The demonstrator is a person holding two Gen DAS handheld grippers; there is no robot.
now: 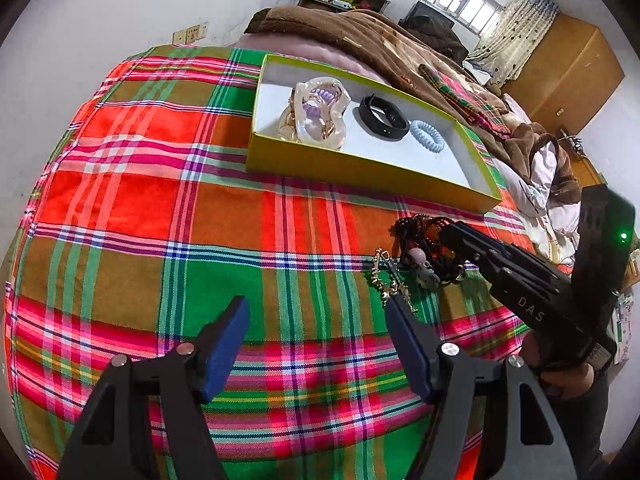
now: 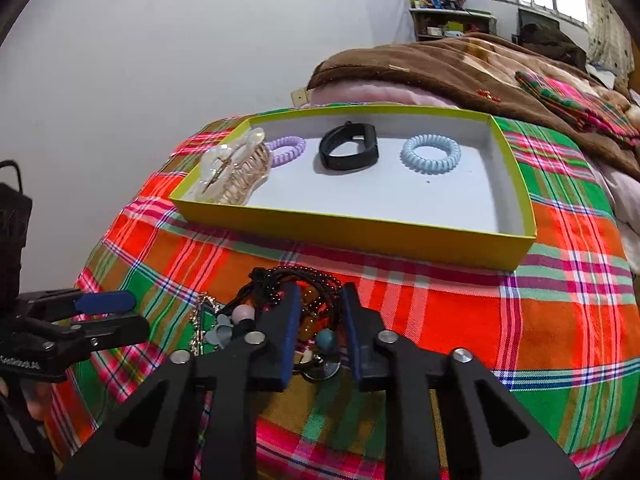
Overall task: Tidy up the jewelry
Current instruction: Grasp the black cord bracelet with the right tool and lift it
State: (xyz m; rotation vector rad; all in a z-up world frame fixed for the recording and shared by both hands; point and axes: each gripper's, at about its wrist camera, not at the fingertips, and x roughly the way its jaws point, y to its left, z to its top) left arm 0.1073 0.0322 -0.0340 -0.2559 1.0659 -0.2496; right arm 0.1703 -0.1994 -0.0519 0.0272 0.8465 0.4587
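A yellow-green box (image 1: 360, 168) (image 2: 360, 236) lies on the plaid cloth and holds a pearly claw clip (image 1: 316, 112) (image 2: 228, 176), a purple coil tie (image 2: 286, 150), a black band (image 1: 382, 116) (image 2: 350, 152) and a blue coil tie (image 1: 428, 140) (image 2: 430, 154). In front of the box sits a tangle of dark and amber beaded strings (image 1: 424, 248) (image 2: 312, 308). My right gripper (image 2: 322, 316) (image 1: 448, 232) is shut on that tangle. A gold chain (image 1: 390, 280) (image 2: 200, 320) lies beside it, by one finger of my left gripper (image 1: 316, 312) (image 2: 124, 314), which is open and holds nothing.
The plaid cloth (image 1: 160, 220) covers a bed. A brown blanket (image 1: 360, 36) is bunched behind the box, with crumpled clothes (image 1: 548, 184) to the right. A dark basket (image 2: 12, 220) stands at the left edge. A shelf (image 2: 448, 20) and a wooden wardrobe (image 1: 568, 72) stand farther back.
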